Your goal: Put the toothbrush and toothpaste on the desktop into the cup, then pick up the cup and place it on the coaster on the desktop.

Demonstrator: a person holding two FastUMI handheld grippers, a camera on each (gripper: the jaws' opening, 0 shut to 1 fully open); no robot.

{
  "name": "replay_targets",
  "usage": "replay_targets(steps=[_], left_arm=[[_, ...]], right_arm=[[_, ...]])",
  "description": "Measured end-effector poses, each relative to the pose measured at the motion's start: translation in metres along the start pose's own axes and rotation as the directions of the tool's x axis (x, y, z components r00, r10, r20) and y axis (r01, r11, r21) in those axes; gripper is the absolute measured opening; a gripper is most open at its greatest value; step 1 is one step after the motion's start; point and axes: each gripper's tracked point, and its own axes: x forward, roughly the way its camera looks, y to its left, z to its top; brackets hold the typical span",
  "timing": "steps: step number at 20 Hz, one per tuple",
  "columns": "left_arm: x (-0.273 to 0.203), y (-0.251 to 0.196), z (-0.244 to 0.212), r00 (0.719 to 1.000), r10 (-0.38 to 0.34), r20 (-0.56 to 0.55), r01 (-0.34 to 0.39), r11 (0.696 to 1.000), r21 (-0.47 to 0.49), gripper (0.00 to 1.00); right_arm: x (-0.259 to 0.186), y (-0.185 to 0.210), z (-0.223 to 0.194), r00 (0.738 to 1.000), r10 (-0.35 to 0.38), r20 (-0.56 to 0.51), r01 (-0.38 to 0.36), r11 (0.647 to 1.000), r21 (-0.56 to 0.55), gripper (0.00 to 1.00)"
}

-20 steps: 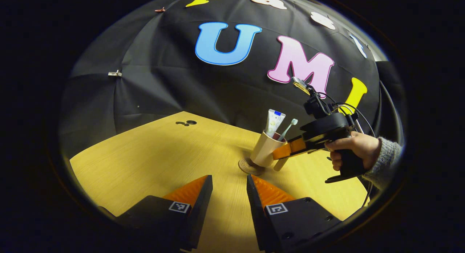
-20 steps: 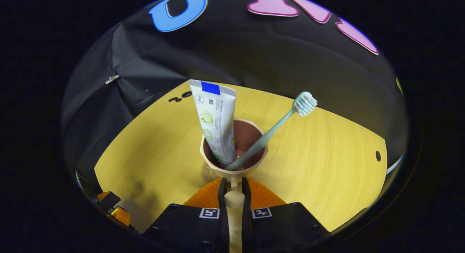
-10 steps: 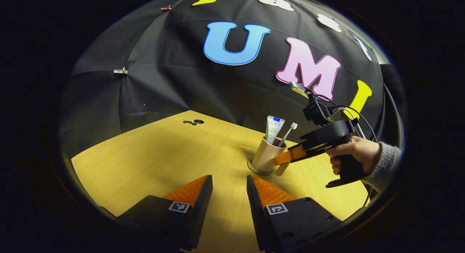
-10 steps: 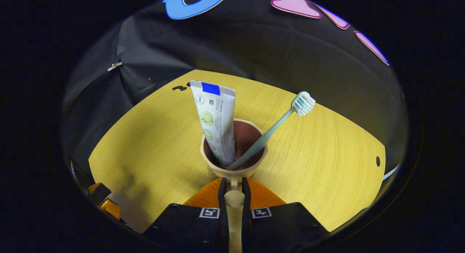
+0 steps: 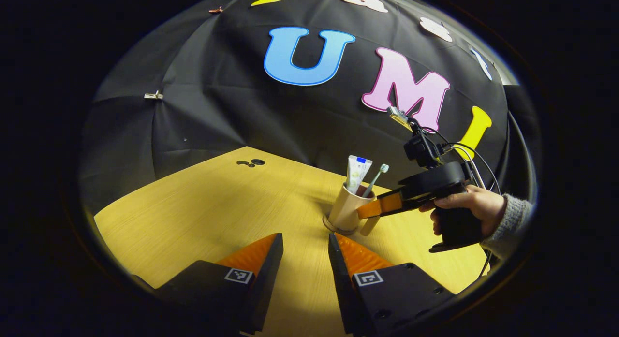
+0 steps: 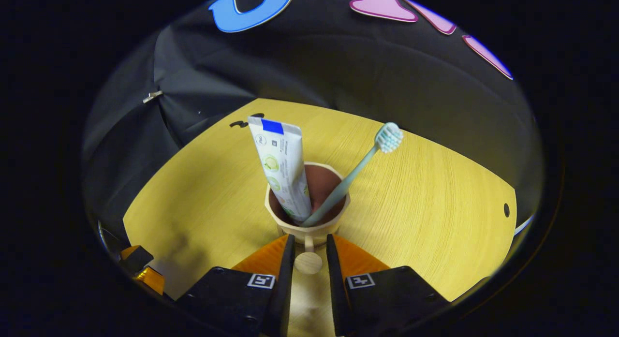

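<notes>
A beige cup stands upright on the round coaster on the wooden table, with the white toothpaste tube and the pale green toothbrush inside it. In the right gripper view the cup sits just ahead, the toothpaste tube leaning left and the toothbrush leaning right. My right gripper is open, its fingers flanking the cup's handle with small gaps. A hand holds that right gripper at the cup. My left gripper is open over bare table.
The yellow wooden table runs back to the black cloth wall. Small dark pieces lie near its far edge. A hole marks the table's right side. Cables trail from the right gripper's body.
The cup came down from a tilted hold onto the coaster and stands level. My right gripper's fingers have parted off the handle. The left gripper stayed roughly put.
</notes>
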Motion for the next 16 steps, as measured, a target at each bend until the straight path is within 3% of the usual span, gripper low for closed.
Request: replay_targets(steps=[5, 7, 8, 9, 10, 12, 16], left_arm=[[-0.013, -0.021, 0.025, 1.000, -0.028, -0.007, 0.028, 1.000, -0.008, 0.61], [-0.021, -0.029, 0.042, 1.000, -0.022, -0.001, 0.022, 1.000, 0.006, 0.61], [-0.024, -0.034, 0.052, 1.000, -0.022, 0.006, 0.022, 1.000, 0.012, 0.61], [-0.029, -0.039, 0.063, 1.000, -0.021, 0.015, 0.021, 1.000, 0.019, 0.61], [-0.034, -0.046, 0.076, 0.999, -0.025, 0.027, 0.025, 0.999, 0.029, 0.61], [-0.044, -0.057, 0.094, 0.998, -0.038, 0.046, 0.036, 0.999, 0.039, 0.62], [-0.071, -0.075, 0.125, 0.996, -0.052, 0.068, 0.047, 0.997, 0.066, 0.61]], right_arm=[[-0.059, 0.004, 0.040, 0.987, 0.049, 0.155, -0.053, 0.998, 0.023, 0.40], [-0.098, 0.009, 0.058, 0.969, 0.071, 0.238, -0.080, 0.996, 0.027, 0.48], [-0.119, 0.012, 0.066, 0.957, 0.083, 0.276, -0.094, 0.995, 0.027, 0.42], [-0.138, 0.015, 0.072, 0.945, 0.094, 0.312, -0.106, 0.994, 0.023, 0.50], [-0.157, 0.019, 0.076, 0.933, 0.097, 0.346, -0.110, 0.994, 0.019, 0.48], [-0.192, 0.019, 0.083, 0.909, 0.080, 0.409, -0.082, 0.997, -0.013, 0.62], [-0.250, 0.034, 0.077, 0.882, 0.103, 0.460, -0.084, 0.995, -0.062, 0.66]])
